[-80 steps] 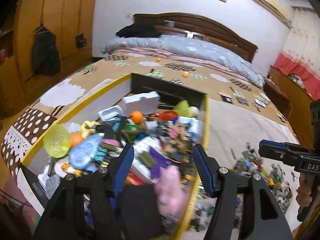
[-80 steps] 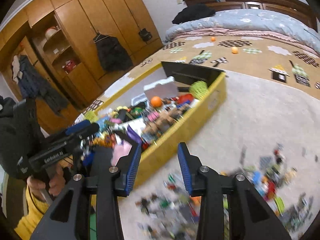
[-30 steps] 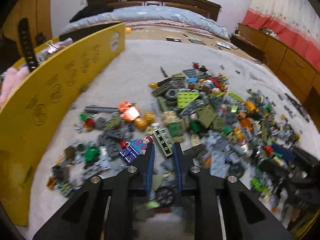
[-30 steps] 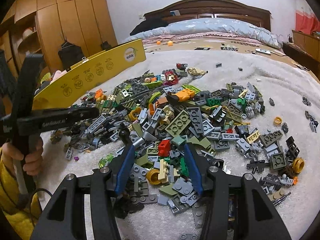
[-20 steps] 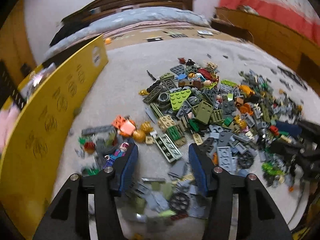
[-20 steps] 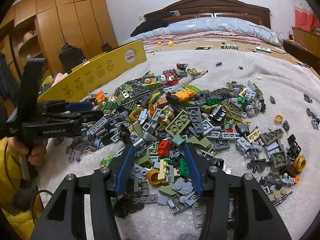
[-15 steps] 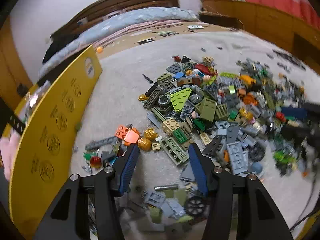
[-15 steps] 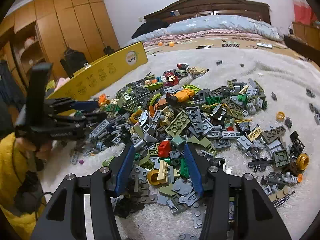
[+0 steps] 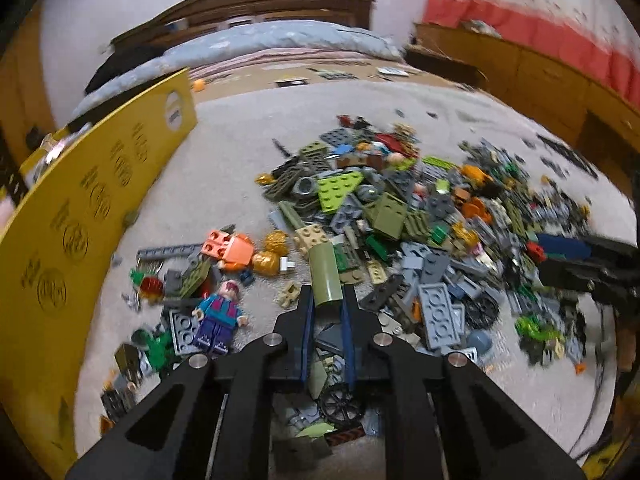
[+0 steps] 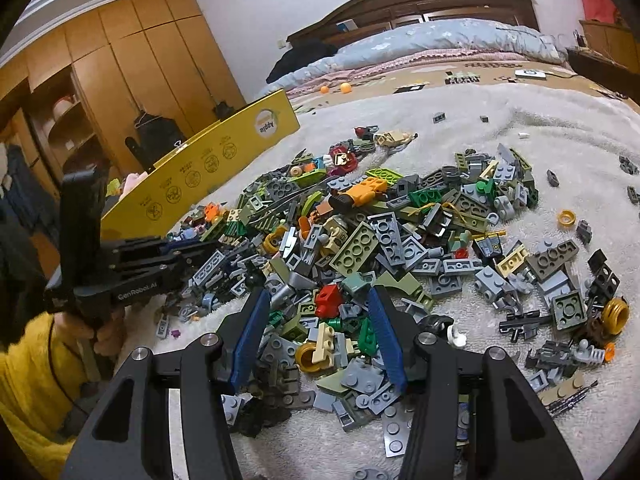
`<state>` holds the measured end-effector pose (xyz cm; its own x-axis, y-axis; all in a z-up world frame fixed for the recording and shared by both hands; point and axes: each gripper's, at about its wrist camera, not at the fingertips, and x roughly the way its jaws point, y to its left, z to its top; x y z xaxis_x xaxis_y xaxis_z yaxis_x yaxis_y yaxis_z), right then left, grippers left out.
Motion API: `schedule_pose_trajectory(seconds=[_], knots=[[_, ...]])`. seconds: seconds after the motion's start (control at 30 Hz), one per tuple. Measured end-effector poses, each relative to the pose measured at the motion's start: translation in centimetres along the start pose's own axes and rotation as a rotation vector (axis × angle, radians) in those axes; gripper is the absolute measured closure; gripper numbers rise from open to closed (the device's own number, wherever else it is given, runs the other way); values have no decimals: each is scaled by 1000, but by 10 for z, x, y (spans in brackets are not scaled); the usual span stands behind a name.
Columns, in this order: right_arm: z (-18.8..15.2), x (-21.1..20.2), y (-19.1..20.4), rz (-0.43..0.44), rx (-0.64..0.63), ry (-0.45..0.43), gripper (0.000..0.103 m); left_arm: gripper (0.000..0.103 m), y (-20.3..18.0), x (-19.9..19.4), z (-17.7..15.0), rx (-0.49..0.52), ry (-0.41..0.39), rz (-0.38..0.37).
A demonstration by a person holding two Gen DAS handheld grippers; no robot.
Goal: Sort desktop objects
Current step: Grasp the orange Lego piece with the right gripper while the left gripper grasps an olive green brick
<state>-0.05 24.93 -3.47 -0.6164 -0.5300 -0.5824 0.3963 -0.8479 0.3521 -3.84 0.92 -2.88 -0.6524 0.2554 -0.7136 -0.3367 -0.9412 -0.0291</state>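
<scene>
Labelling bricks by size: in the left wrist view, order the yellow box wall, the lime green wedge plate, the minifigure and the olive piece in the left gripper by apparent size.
1. yellow box wall
2. olive piece, though nearness to the camera inflates it
3. lime green wedge plate and minifigure: too alike to rank

Olive-green curved plastic brick (image 9: 326, 276): near end hidden between left tongs (image 9: 325, 334). Far-right bricks motion-blurred. Yellow cardboard box (image 9: 72, 220) cut off at left edge.

Glossy plastic bricks (image 10: 360, 246) on rough, fluffy blanket (image 10: 520, 128) — matt yellow cardboard box (image 9: 72, 216).
</scene>
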Motion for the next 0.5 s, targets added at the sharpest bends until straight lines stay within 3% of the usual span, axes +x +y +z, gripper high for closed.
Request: schedule_pose_trajectory(seconds=[0.13, 0.27, 0.33, 0.5], knots=[[12, -2, 2, -33, 7, 4, 51, 91, -2, 2, 1, -16, -12, 24], [31, 2, 9, -105, -66, 17, 51, 91, -2, 0, 1, -20, -25, 60], [44, 8, 11, -129, -127, 36, 51, 91, 6, -2, 1, -64, -30, 77], [67, 33, 5, -178, -263, 94, 51, 91, 29, -4, -1, -181, -29, 40]])
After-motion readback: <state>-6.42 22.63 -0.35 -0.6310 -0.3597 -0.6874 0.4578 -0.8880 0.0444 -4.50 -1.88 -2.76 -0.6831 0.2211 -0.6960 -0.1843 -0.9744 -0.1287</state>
